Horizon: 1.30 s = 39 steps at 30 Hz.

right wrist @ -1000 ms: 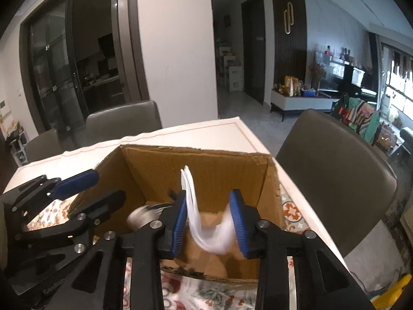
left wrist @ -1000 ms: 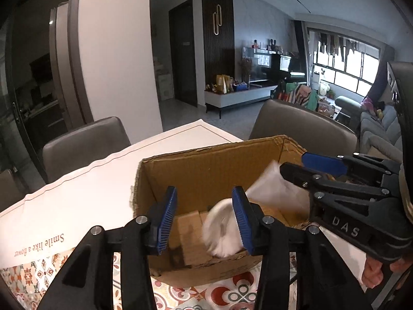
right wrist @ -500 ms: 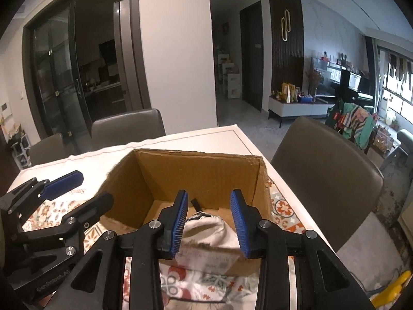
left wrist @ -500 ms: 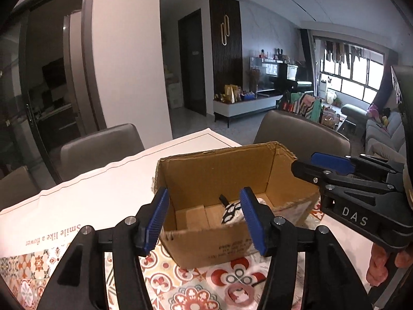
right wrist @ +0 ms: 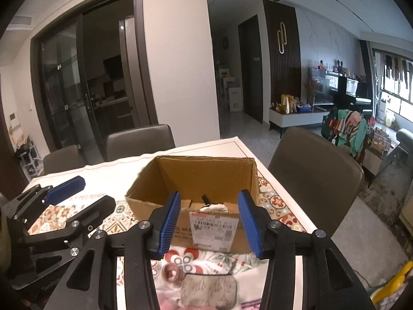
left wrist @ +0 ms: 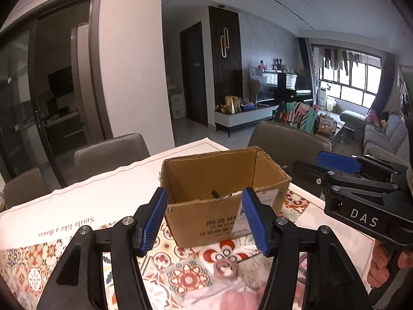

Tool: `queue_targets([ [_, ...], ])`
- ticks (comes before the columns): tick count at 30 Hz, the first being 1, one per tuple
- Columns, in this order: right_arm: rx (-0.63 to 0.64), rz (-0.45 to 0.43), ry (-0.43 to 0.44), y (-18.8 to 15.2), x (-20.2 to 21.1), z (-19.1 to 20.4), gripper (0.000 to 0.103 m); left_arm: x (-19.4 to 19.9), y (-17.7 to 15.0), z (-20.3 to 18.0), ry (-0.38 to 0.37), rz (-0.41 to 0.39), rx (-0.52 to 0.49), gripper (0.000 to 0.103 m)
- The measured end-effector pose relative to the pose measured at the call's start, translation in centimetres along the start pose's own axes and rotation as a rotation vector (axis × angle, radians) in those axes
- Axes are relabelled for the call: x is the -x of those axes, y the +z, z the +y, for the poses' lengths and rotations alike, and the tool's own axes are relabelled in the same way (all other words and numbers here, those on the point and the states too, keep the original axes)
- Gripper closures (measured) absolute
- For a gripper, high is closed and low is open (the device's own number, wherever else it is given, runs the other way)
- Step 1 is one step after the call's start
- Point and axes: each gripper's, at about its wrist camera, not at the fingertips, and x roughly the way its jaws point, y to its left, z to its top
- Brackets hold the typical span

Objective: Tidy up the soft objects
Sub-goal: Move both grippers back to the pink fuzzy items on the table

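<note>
Box contents mostly hidden, pouch cropped

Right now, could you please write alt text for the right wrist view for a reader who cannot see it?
An open right gripper hovers empty before an open cardboard box on a patterned tablecloth, with white fabric inside. The left gripper, also open, is at the left; a pink ring lies nearer.

Most of the white item inside the cardboard box is hidden behind the box's near wall, the pink fabric is cut off at the frame's bottom edge, and the shipping label print is too small to read.
</note>
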Motion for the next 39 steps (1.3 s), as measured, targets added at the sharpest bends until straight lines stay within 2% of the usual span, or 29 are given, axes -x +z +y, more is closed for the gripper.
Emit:
queue_targets([
  [4,0.013,-0.016,-0.007,-1.0,2.0,0.6,0.045,1.7,-1.4,-0.2,0.004,0.007,0.002,0.043],
  [11,0.028,-0.01,-0.003,-3.6,4.3,1.5,0.038,3.7,-4.5,-0.5,0.012,0.039,-0.019,0.043],
  [22,0.06,0.04,0.002,-7.9,6.5,2.4,0.037,5.6,-9.0,-0.6,0.01,0.105,-0.034,0.043],
  [30,0.087,0.093,0.017,-10.6,6.6,3.2,0.03,6.0,-11.3,-0.8,-0.007,0.147,-0.044,0.043],
  [39,0.049,0.212,0.049,-13.3,5.0,2.5,0.03,4.7,-13.4,-1.5,-0.043,0.236,-0.037,0.043],
])
